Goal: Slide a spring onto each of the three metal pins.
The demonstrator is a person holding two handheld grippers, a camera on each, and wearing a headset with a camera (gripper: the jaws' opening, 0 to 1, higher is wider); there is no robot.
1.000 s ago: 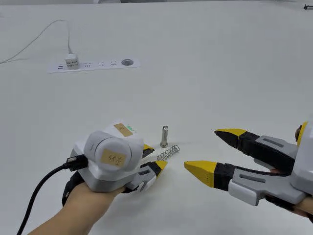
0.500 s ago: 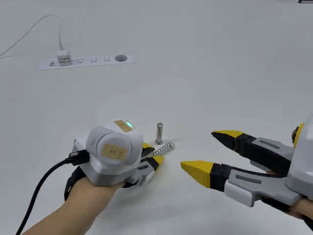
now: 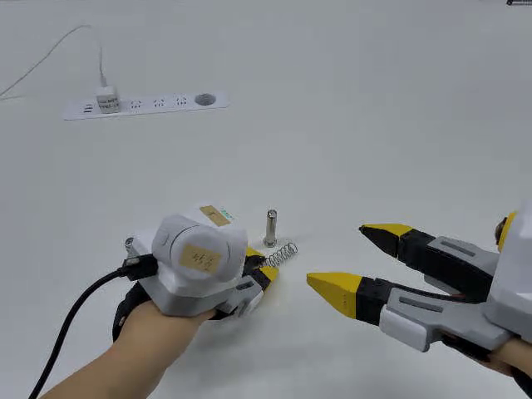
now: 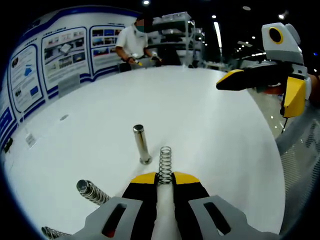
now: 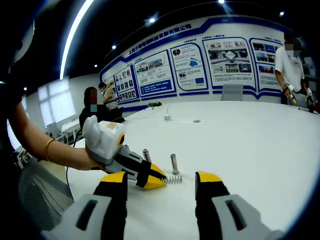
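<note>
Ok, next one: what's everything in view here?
pin: one, silver, bare, upright on the table near the left gripper's tips
spring: one, silver, held in the left gripper
sprung pins: two, silver, beside the left gripper
power strip: one, white, far left of the table
plug: one, white, in the strip
table: one, white
posters: several, blue and white, back wall
people: several, background
left gripper: yellow tips, shut on the spring
right gripper: yellow tips, open, right of the pin
</note>
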